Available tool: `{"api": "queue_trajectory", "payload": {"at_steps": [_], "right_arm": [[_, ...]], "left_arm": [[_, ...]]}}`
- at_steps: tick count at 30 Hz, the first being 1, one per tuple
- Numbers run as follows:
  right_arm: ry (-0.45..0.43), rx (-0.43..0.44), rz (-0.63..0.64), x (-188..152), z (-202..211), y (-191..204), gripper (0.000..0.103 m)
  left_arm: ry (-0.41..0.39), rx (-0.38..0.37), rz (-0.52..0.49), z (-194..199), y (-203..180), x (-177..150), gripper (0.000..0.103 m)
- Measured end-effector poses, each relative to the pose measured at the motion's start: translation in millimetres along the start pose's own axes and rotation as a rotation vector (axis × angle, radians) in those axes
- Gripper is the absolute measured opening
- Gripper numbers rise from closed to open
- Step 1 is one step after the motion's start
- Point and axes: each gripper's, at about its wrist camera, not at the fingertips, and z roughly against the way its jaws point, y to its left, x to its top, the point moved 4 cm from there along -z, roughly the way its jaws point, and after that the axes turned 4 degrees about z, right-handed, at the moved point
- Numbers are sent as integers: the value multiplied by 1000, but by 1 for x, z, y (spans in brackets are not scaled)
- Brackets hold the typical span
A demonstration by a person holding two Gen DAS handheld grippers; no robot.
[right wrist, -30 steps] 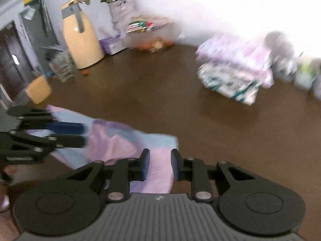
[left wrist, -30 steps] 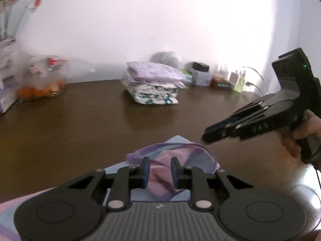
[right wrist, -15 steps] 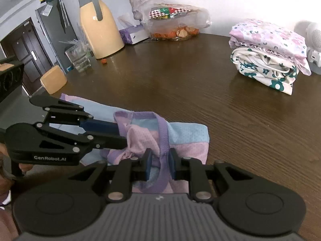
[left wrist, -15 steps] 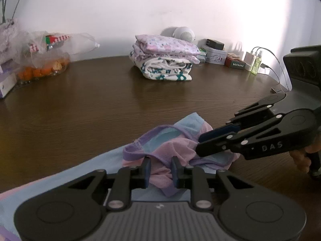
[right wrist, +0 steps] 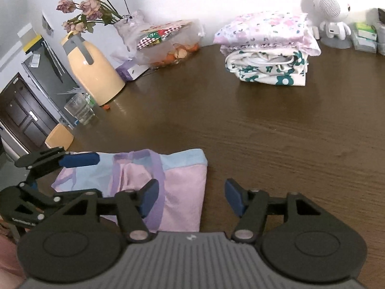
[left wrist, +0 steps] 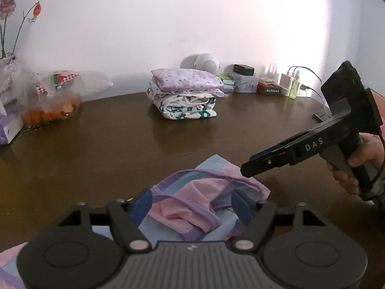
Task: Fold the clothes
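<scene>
A pink, light-blue and purple-trimmed garment (left wrist: 199,200) lies folded over on the dark wooden table (left wrist: 108,139); it also shows in the right wrist view (right wrist: 168,180). My left gripper (left wrist: 191,204) is open, its pads on either side of the bunched cloth, holding nothing. My right gripper (right wrist: 190,198) is open just above the garment's right edge; in the left wrist view (left wrist: 245,168) it hovers above the cloth. The left gripper shows in the right wrist view (right wrist: 79,160) at the garment's left end.
A stack of folded floral clothes (left wrist: 185,94) sits at the back middle (right wrist: 269,48). A bag of oranges (left wrist: 50,101), a vase of flowers (right wrist: 96,14), a yellow thermos jug (right wrist: 91,69), a glass (right wrist: 79,108), a white speaker (right wrist: 329,12) and small boxes (left wrist: 245,82) line the table's far side.
Both grippers have opened and let go of the garment, which now lies flat on the table. The right gripper has lifted up and away from the cloth.
</scene>
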Motion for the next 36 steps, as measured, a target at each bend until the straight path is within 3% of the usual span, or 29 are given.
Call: {"api": "queue_trajectory", "payload": {"at_steps": [1, 3, 5, 8, 17, 22, 26, 30, 36], "right_arm": [[2, 5, -1, -1, -1, 1, 61], [11, 18, -9, -2, -5, 3, 54], [24, 22, -24, -5, -10, 1, 46], [10, 34, -58, -8, -10, -3, 40], [-16, 81, -127, -13, -18, -6, 23], [4, 61, -158, -10, -19, -8, 7], [-18, 36, -116, 3, -4, -3, 7], [-49, -26, -35, 27, 22, 7, 7], [-10, -138, 185, 56, 32, 47, 7]], "left_arm": [[3, 1, -4, -2, 1, 0, 43], [22, 0, -5, -11, 4, 0, 14], [47, 6, -15, -20, 6, -3, 10], [84, 12, -23, -32, 9, -11, 10], [81, -3, 2, -32, 14, -13, 10], [79, -8, 21, -32, 14, -13, 11], [77, -32, 7, -40, 1, -8, 12], [65, -69, 0, -51, -12, 1, 34], [13, -76, -29, -27, -10, 5, 32]]}}
